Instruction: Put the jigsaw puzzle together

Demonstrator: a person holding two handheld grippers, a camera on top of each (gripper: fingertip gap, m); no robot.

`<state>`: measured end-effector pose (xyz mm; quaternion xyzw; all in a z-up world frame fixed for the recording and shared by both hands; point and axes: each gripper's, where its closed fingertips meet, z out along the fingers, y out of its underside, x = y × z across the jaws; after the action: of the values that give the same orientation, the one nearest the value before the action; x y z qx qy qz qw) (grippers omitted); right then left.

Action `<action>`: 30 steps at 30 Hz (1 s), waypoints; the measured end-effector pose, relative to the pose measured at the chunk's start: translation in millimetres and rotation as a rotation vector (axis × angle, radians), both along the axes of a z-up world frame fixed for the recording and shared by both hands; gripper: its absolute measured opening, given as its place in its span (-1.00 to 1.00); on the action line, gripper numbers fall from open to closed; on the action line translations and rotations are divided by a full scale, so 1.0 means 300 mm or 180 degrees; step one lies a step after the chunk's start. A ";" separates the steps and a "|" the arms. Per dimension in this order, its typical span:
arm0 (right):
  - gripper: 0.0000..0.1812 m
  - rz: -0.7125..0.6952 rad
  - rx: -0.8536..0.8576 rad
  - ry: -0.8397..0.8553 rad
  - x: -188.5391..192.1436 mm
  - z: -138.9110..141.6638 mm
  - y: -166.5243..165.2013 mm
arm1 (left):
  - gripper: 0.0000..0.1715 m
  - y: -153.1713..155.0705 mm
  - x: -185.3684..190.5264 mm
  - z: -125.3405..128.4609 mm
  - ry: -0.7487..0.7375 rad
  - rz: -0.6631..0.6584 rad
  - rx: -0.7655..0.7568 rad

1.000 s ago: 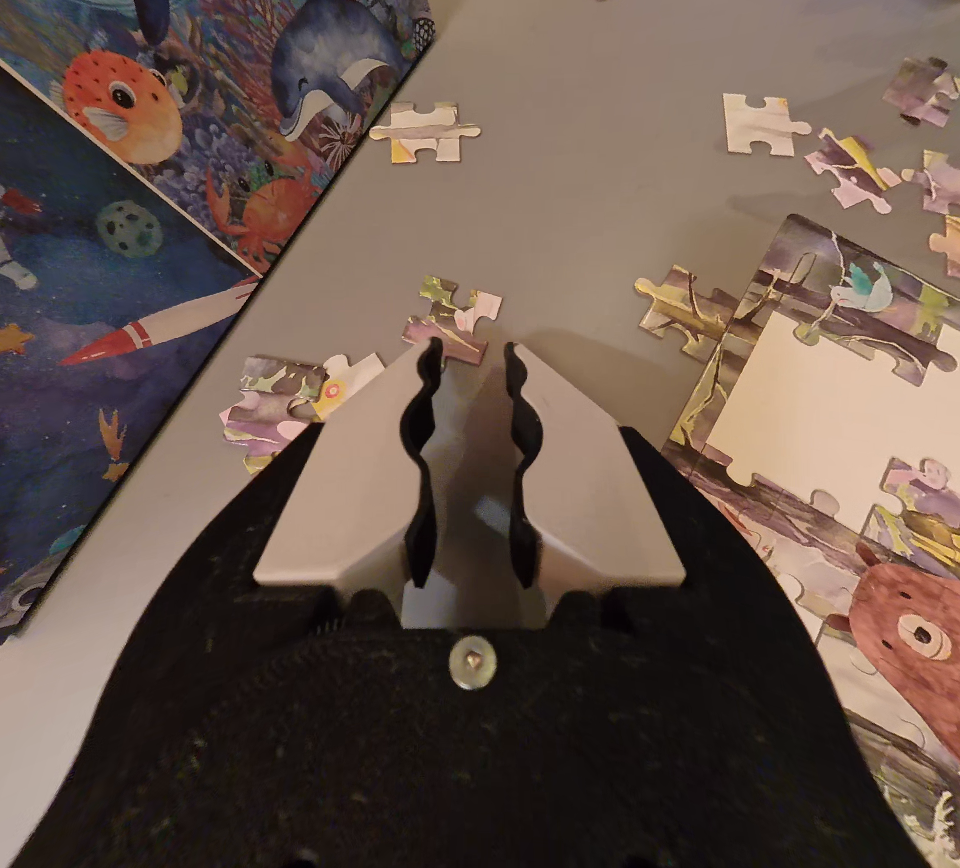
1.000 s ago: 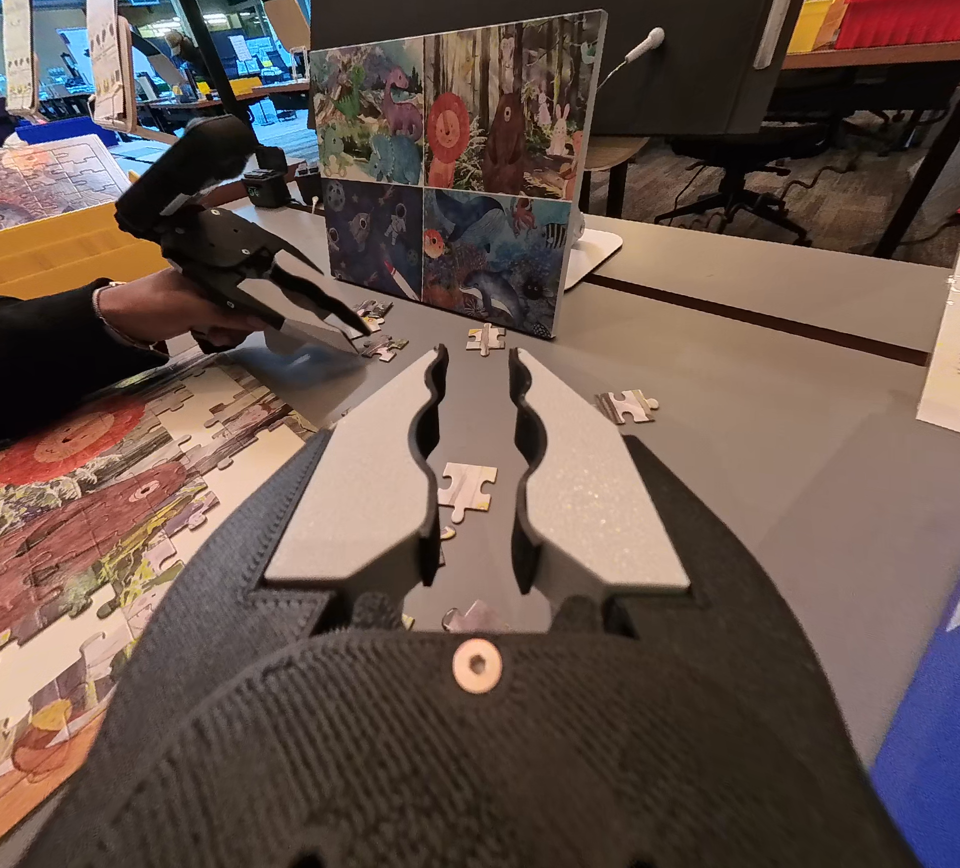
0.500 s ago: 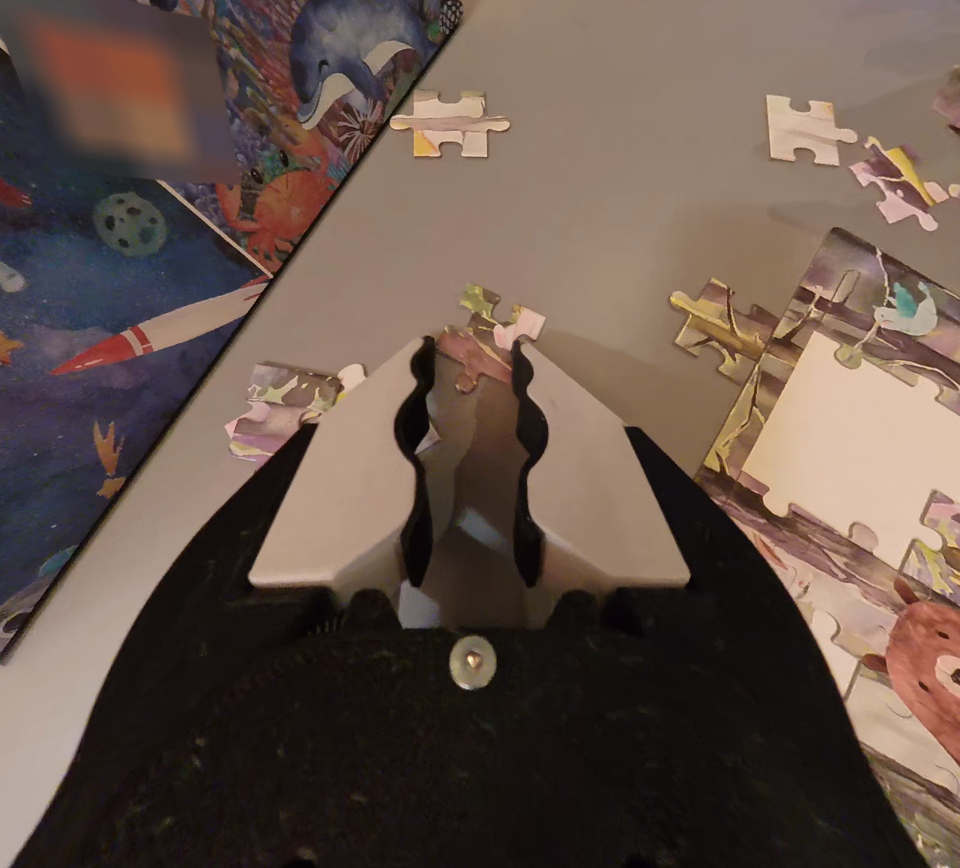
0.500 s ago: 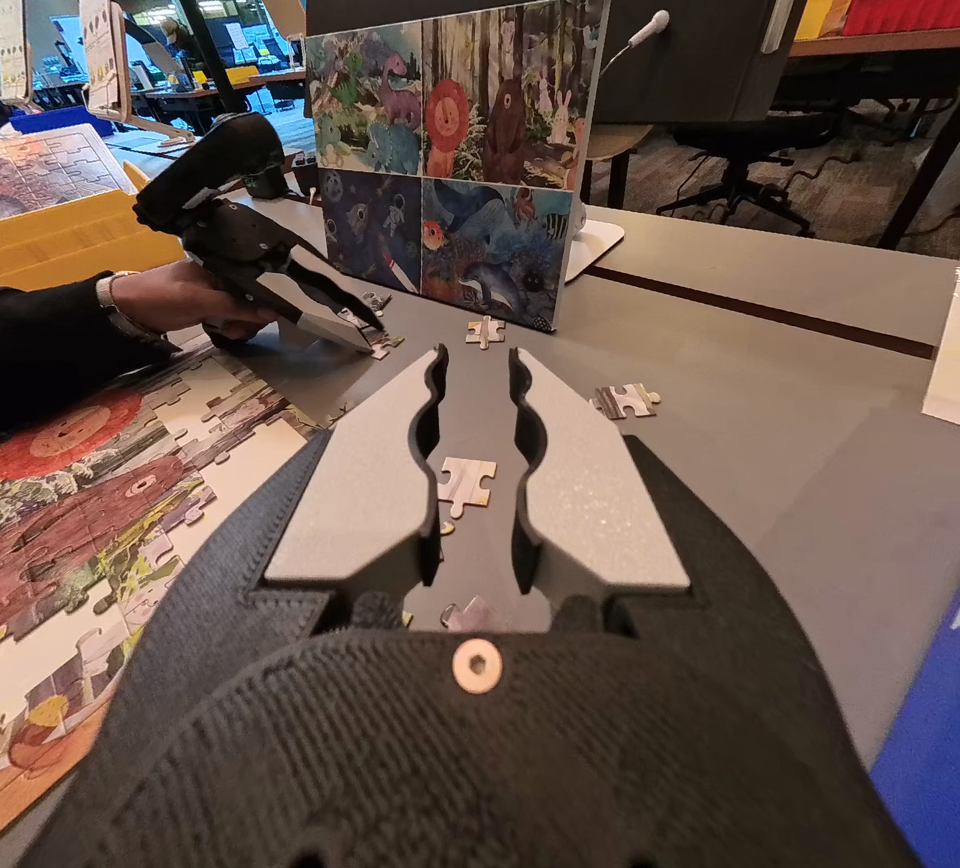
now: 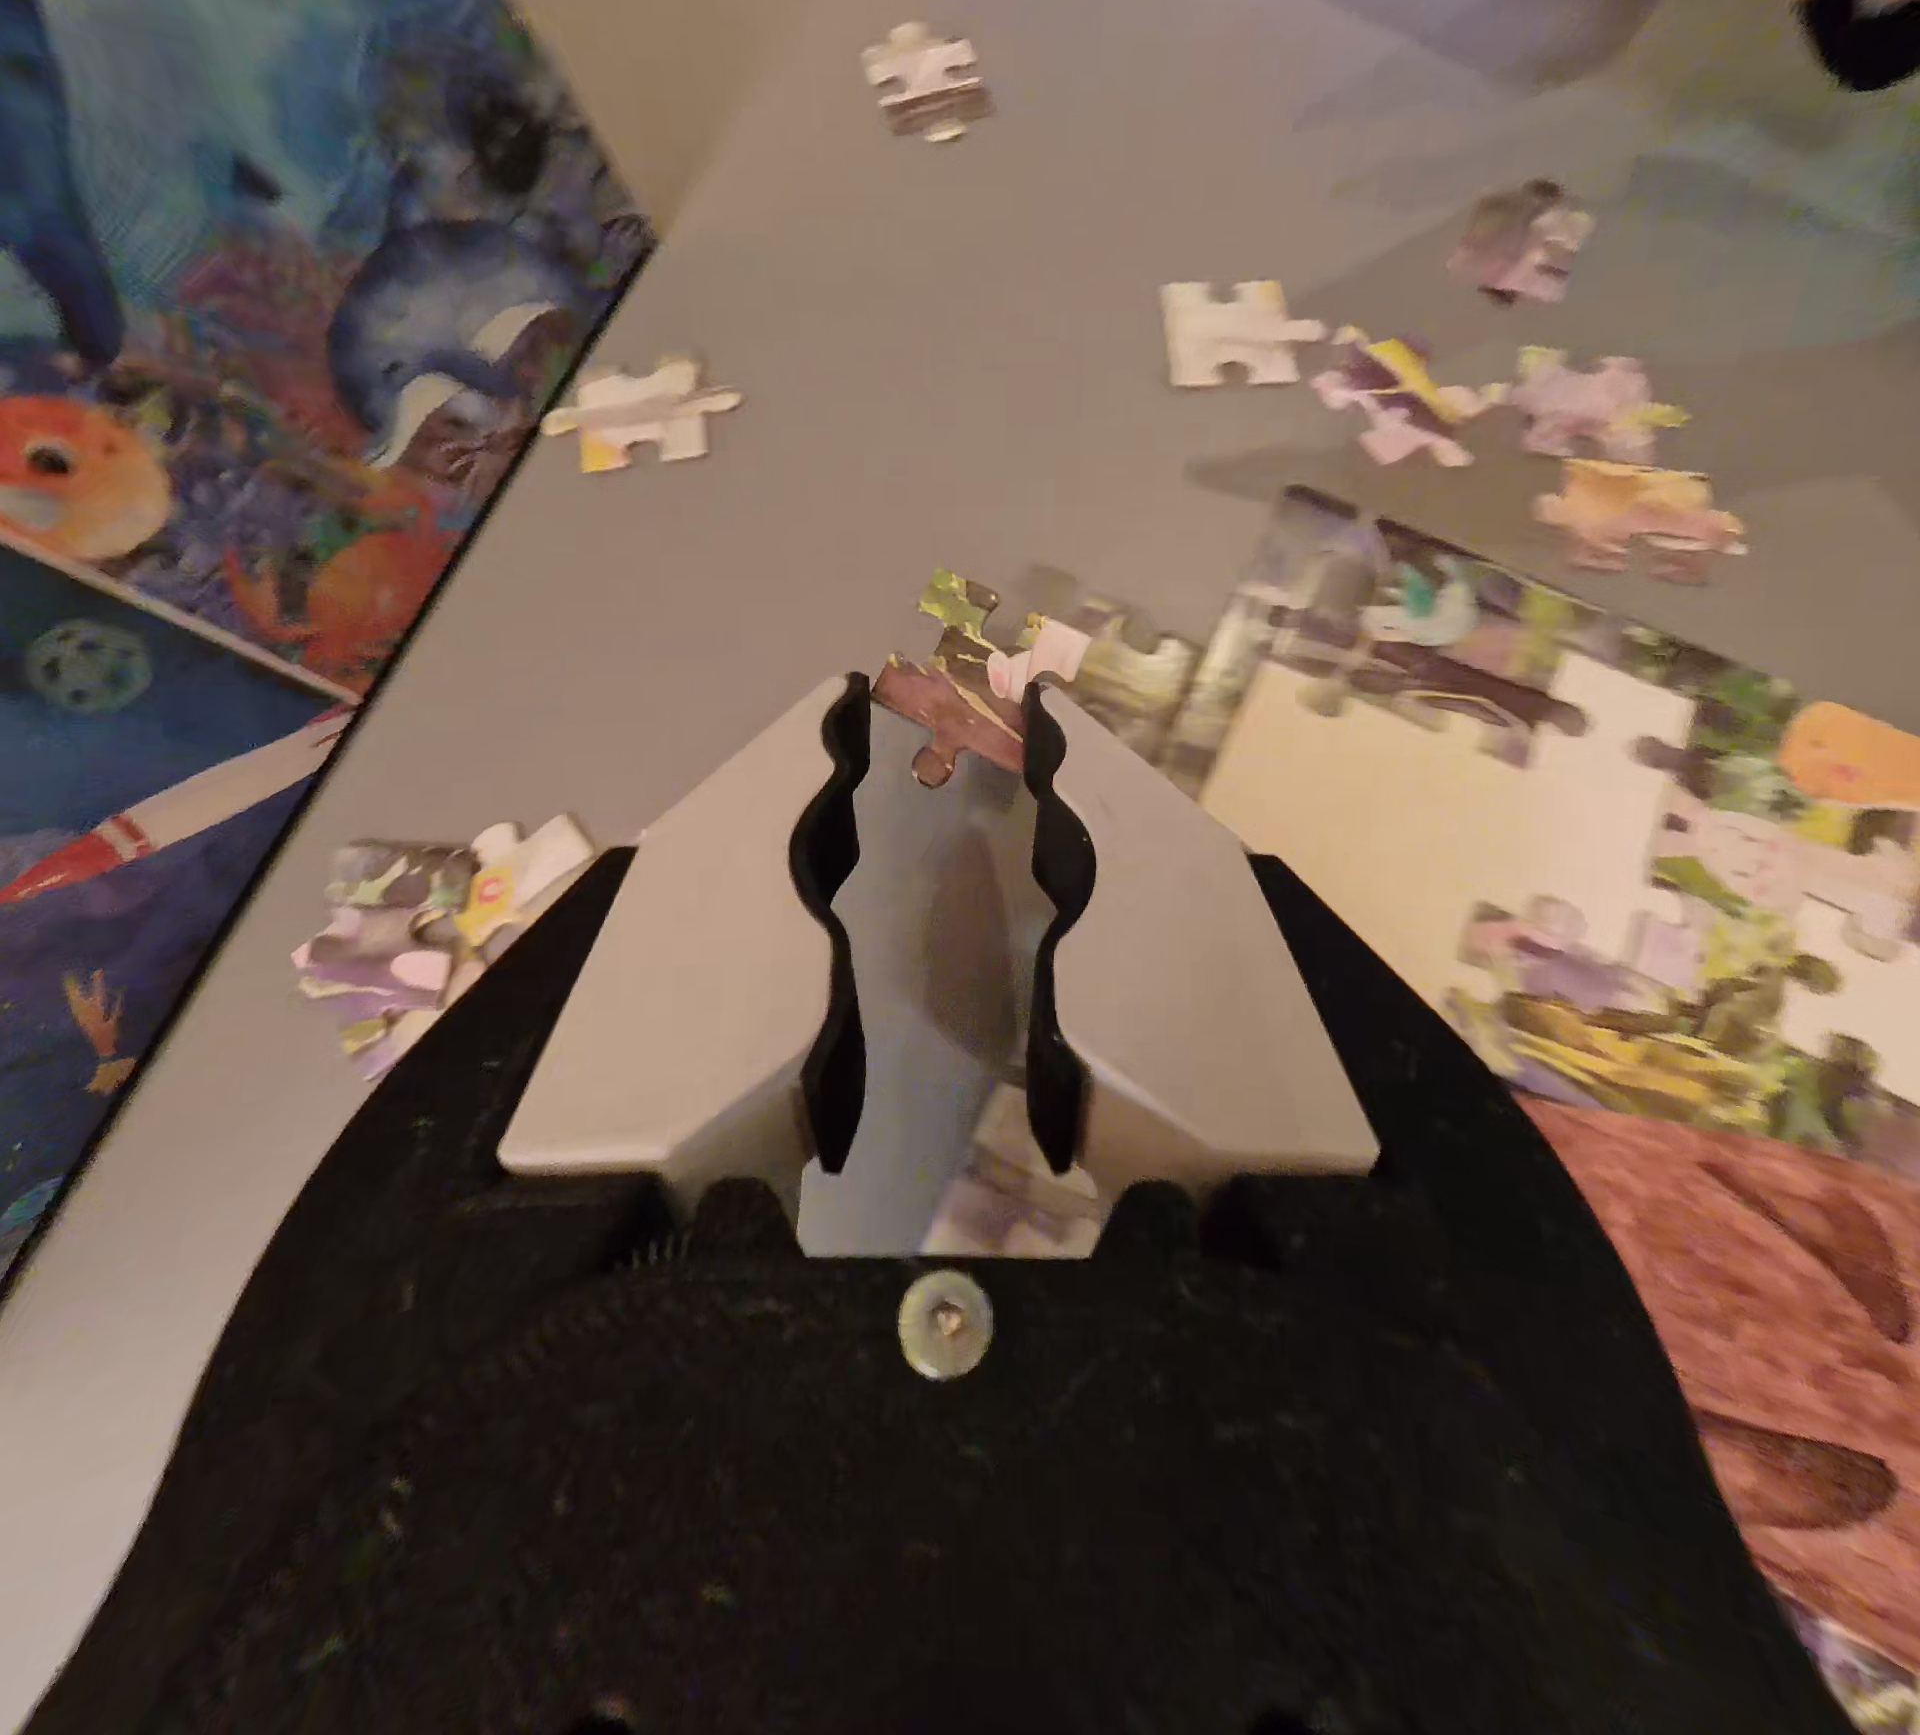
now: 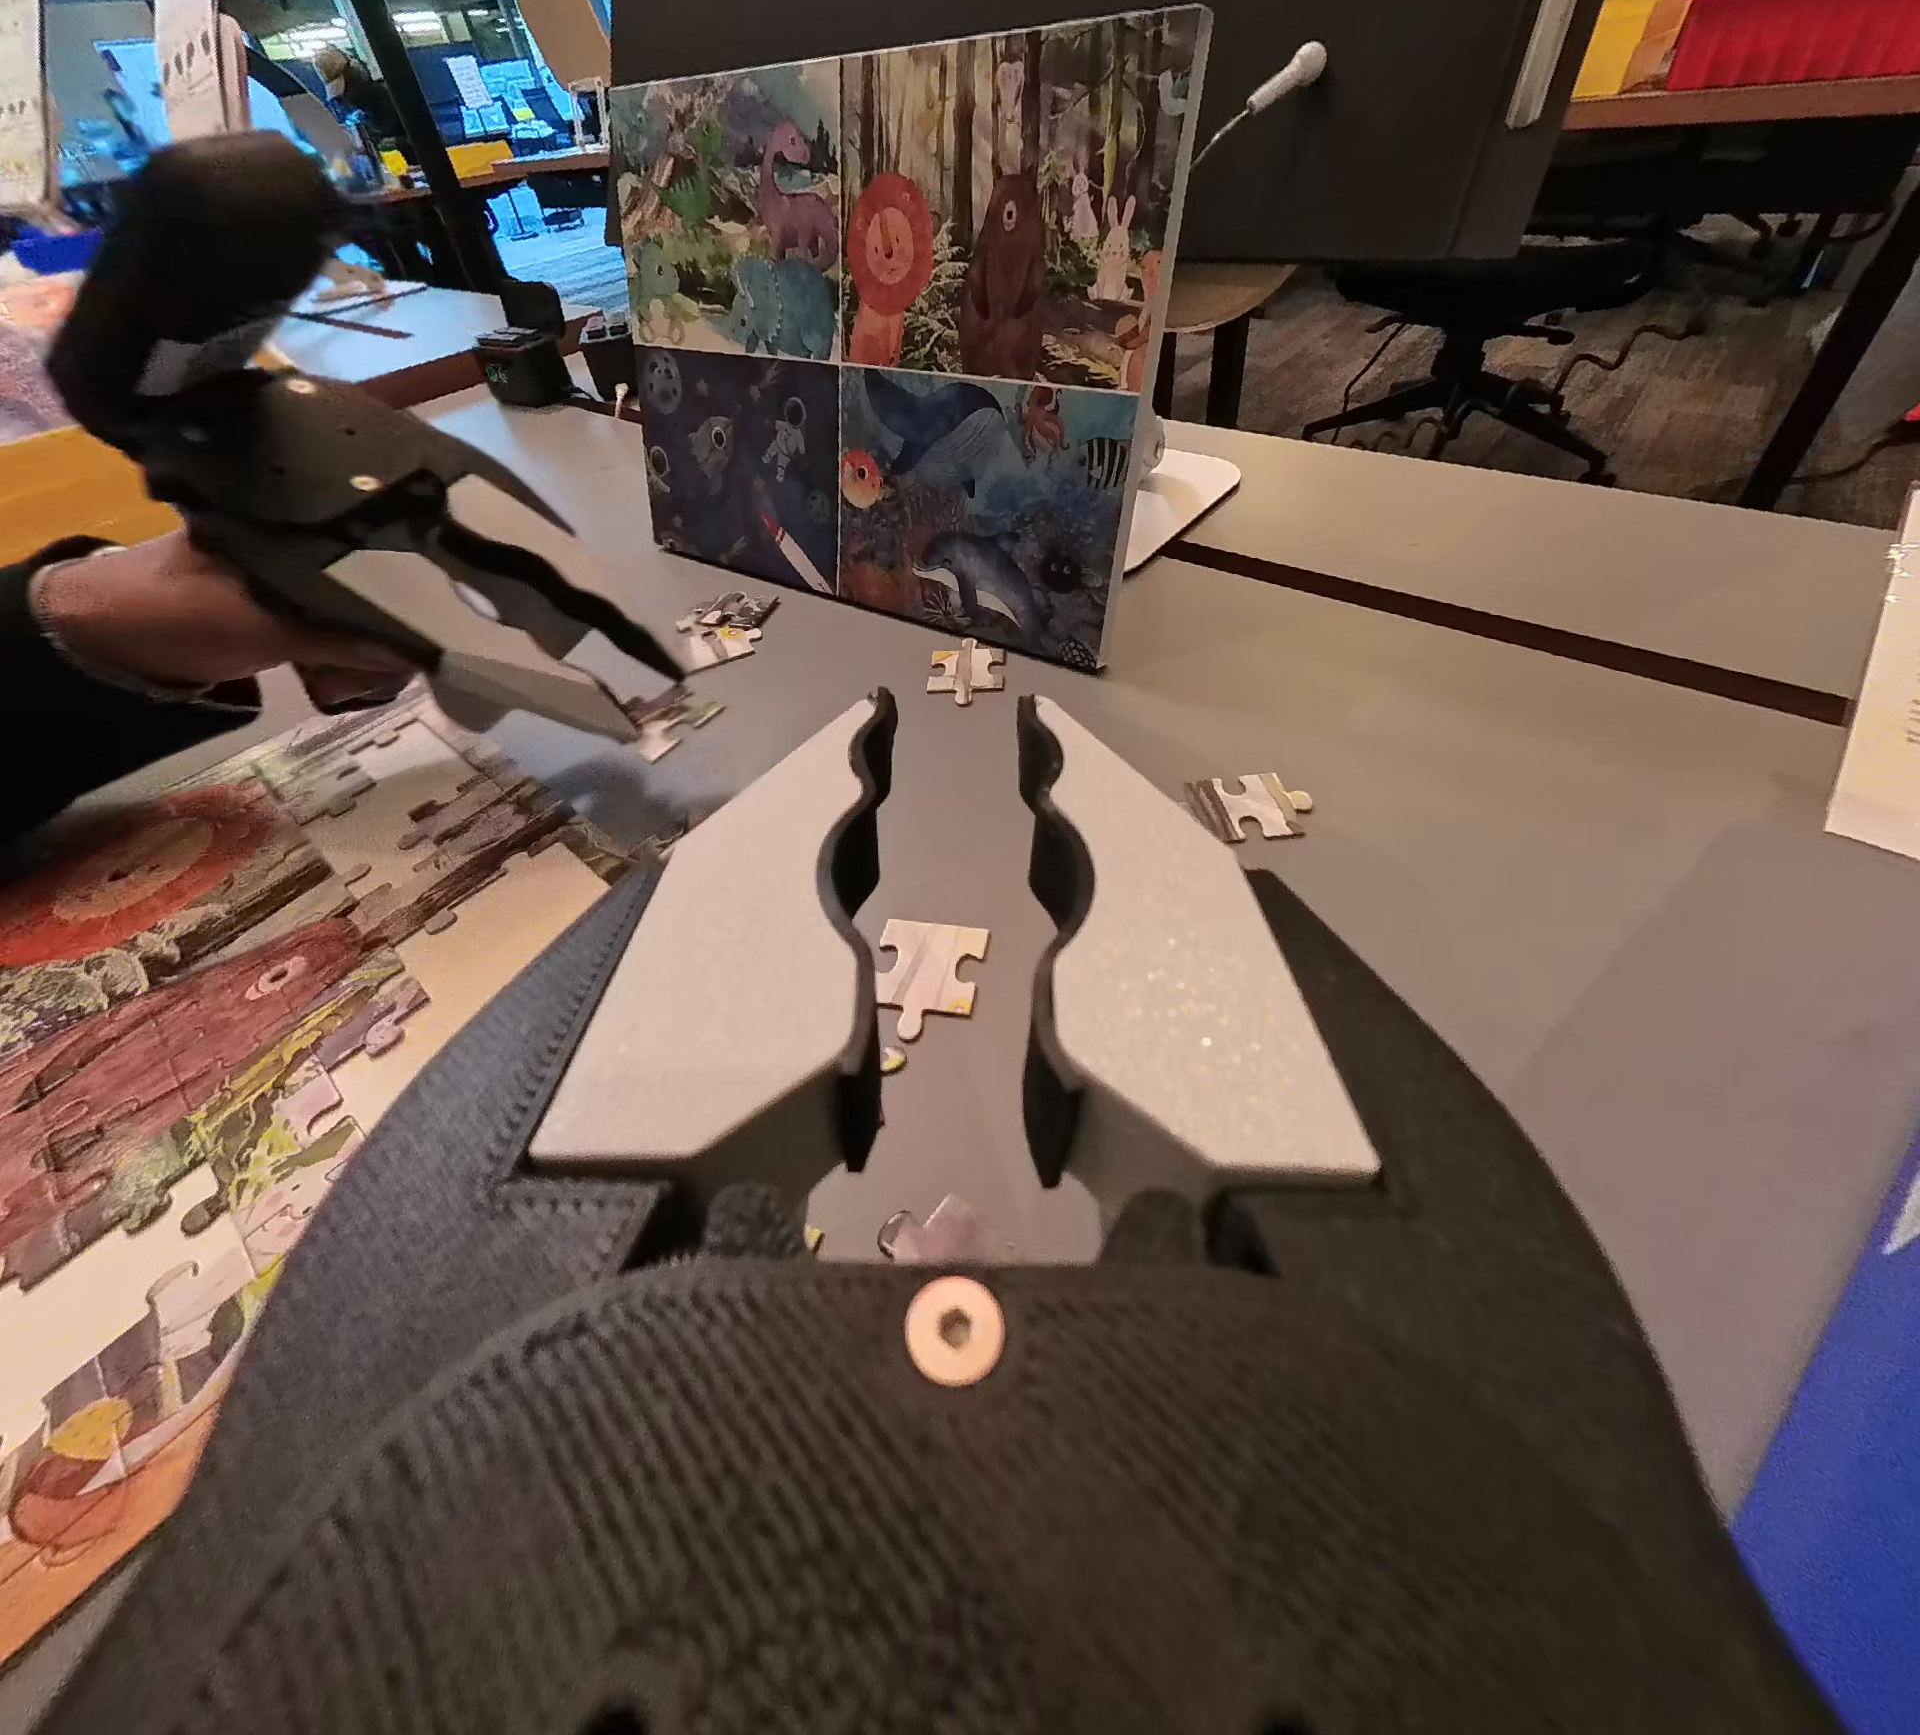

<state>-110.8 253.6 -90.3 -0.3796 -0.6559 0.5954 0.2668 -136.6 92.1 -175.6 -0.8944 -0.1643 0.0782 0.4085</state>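
Observation:
My left gripper point(image 5: 945, 698) is shut on a brown, green and pink puzzle piece point(image 5: 961, 709), pinched edge to edge at the fingertips and held a little above the grey table. The right wrist view shows it too: the left gripper point(image 6: 644, 709) carries the piece point(image 6: 675, 714) next to the corner of the partly built puzzle point(image 6: 208, 958). That puzzle point(image 5: 1455, 750) lies to the right in the left wrist view. My right gripper point(image 6: 956, 709) is open and empty above the table, with a pale loose piece point(image 6: 925, 973) lying on the table below its fingers.
A standing picture board point(image 6: 914, 314) is behind the work area and fills the left of the left wrist view point(image 5: 208, 335). Loose pieces lie on the table point(image 5: 644, 412), point(image 5: 925, 80), point(image 5: 1226, 335), and a small heap point(image 5: 416, 916). A person's hand point(image 6: 156, 625) holds the left gripper. The grippers' ends are close to 20 cm from one another.
My left gripper moved onto the loose piece, took hold of it, lifted it off the table and swung right toward the built puzzle. My right gripper has stayed open and barely moved.

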 end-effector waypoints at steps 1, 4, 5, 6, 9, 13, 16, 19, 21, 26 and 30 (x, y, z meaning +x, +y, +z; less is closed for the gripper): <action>-0.75 0.0001 -0.0006 -0.0009 -0.001 -0.003 0.000 | -0.68 0.012 0.036 0.011 0.0036 -0.0067 -0.0001; -0.75 0.0019 -0.0015 -0.0032 -0.002 -0.009 -0.005 | -0.68 0.030 0.152 0.028 0.0158 -0.0261 -0.0008; -0.75 0.0023 -0.0008 -0.0036 -0.002 -0.012 -0.008 | -0.68 0.032 0.184 0.034 0.0206 -0.0299 0.0019; -0.75 0.0025 0.0005 -0.0044 -0.002 -0.015 -0.010 | -0.68 0.035 0.216 0.040 0.0224 -0.0332 0.0065; -0.76 0.0031 0.0046 -0.0062 -0.004 -0.026 -0.017 | -0.68 0.044 0.313 0.054 0.0060 -0.0428 0.0289; -0.76 0.0029 0.0067 -0.0097 -0.009 -0.039 -0.017 | -0.68 0.068 0.424 0.064 -0.0077 -0.0723 0.0468; -0.76 0.0005 0.0074 -0.0108 -0.012 -0.043 -0.010 | -0.68 0.086 0.479 0.039 0.0028 -0.1009 0.0350; -0.76 -0.0008 0.0054 -0.0115 -0.014 -0.043 -0.003 | -0.68 0.092 0.518 0.000 -0.0012 -0.1149 0.0180; -0.76 -0.0004 0.0041 -0.0114 -0.013 -0.041 -0.002 | -0.68 0.093 0.536 -0.013 0.0013 -0.1235 0.0110; -0.76 0.0015 0.0058 -0.0109 -0.011 -0.040 -0.008 | -0.68 0.089 0.558 -0.031 -0.0026 -0.1346 0.0029; -0.76 0.0033 0.0067 -0.0123 -0.011 -0.045 -0.013 | -0.68 0.082 0.562 -0.047 -0.0049 -0.1383 -0.0042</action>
<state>-114.0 249.6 -103.8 -0.3848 -0.6691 0.5824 0.2550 32.1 116.7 -189.5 -0.9121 0.0297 -0.0174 0.4086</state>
